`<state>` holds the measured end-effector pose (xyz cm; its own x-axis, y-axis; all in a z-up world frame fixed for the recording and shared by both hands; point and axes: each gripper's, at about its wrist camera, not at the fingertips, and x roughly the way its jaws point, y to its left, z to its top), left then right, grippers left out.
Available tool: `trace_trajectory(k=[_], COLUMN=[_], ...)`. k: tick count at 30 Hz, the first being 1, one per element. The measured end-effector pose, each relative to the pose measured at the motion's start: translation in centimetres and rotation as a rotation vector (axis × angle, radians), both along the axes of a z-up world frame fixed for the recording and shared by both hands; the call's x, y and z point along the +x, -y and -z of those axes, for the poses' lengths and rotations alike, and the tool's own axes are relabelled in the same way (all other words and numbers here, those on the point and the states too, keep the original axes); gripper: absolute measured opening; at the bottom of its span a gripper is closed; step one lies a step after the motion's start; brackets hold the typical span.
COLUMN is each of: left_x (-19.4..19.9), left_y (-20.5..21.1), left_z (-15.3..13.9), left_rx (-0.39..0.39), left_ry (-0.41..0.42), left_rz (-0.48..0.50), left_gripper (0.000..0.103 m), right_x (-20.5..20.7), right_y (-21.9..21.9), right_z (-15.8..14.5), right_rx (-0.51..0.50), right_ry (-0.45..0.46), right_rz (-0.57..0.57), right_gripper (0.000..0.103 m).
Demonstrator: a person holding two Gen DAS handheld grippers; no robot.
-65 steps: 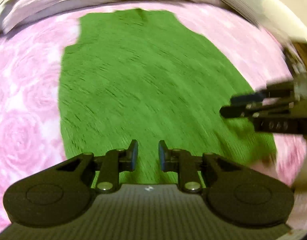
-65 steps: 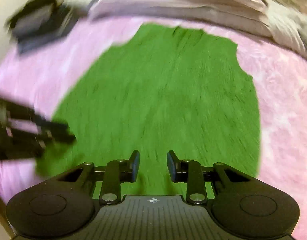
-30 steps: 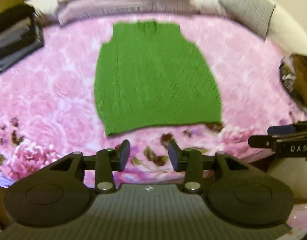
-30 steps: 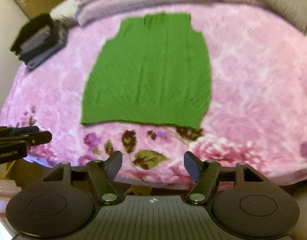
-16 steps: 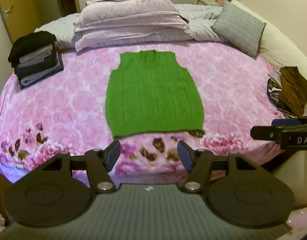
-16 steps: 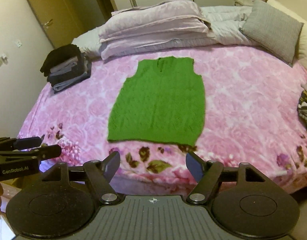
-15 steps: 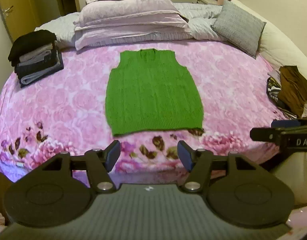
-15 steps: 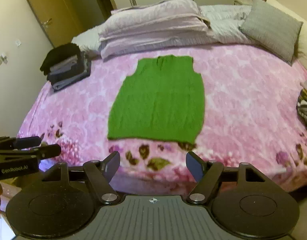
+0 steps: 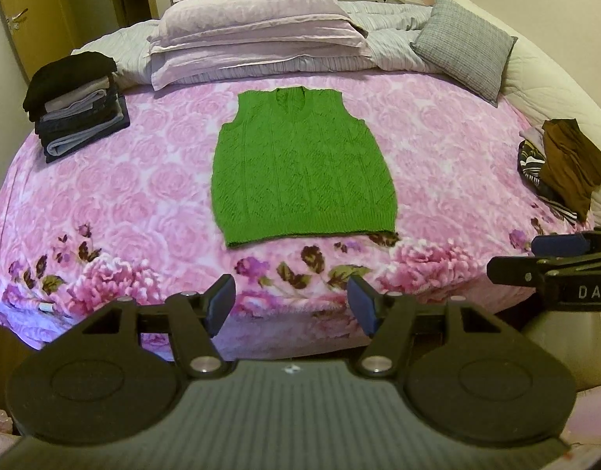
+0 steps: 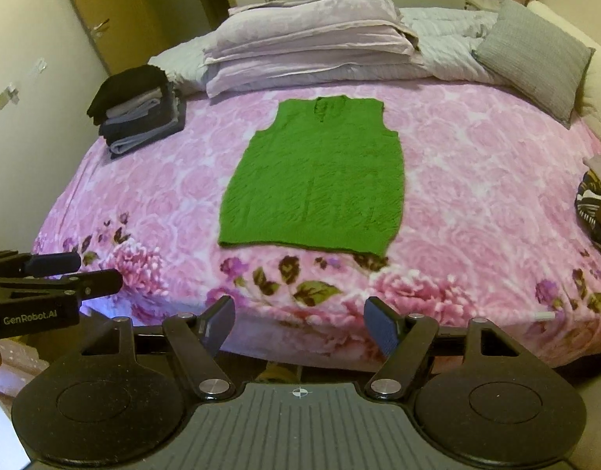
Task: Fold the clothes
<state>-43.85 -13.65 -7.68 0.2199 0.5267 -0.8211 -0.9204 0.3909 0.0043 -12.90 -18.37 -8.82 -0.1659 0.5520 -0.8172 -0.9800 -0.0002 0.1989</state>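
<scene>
A green knitted vest [image 9: 302, 168] lies spread flat and face up in the middle of the bed, on a pink rose-patterned blanket [image 9: 143, 196]; it is sleeveless, with a shallow V-neck at the far end toward the pillows and its ribbed hem toward the foot of the bed; the knit shows vertical ribs and a faint lattice pattern, and the fabric lies smooth with no fold in it; the body widens slightly from the shoulders to the hem, and the hem runs a little askew, its left corner lying nearer the foot of the bed in the left wrist view; just below the hem the blanket carries darker printed flowers and leaves. The left gripper [image 9: 292, 305] hangs off the foot of the bed with its jaws wide apart and nothing between them, well short of the vest; the right gripper [image 10: 300, 323] hangs likewise, jaws spread wide and empty; each gripper shows at the edge of the other's view. A stack of folded dark clothes [image 9: 77, 102] sits at the far left of the blanket, lilac pillows [image 9: 257, 35] are piled at the head, a grey cushion [image 9: 464, 47] leans at the far right, and a heap of brown and patterned garments [image 9: 562, 164] rests at the right edge.
</scene>
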Motion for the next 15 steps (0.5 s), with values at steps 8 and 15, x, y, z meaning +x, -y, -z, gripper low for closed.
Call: trace_trajectory(k=[8, 15], left_x=[-0.35, -0.38], left_y=[0.59, 0.69], left_z=[-0.07, -0.32], left_rx=[0.000, 0.008], left_ry=[0.001, 0.006], left_rz=[0.008, 0.009], left_gripper=[0.060, 0.060], right_x=[-0.52, -0.47], right_y=[0.78, 0.87], right_z=[0.16, 0.01], right_rx=[-0.008, -0.003], right_ry=[0.008, 0.007], right_rz=[-0.006, -0.006], right_gripper=[0.070, 0.070])
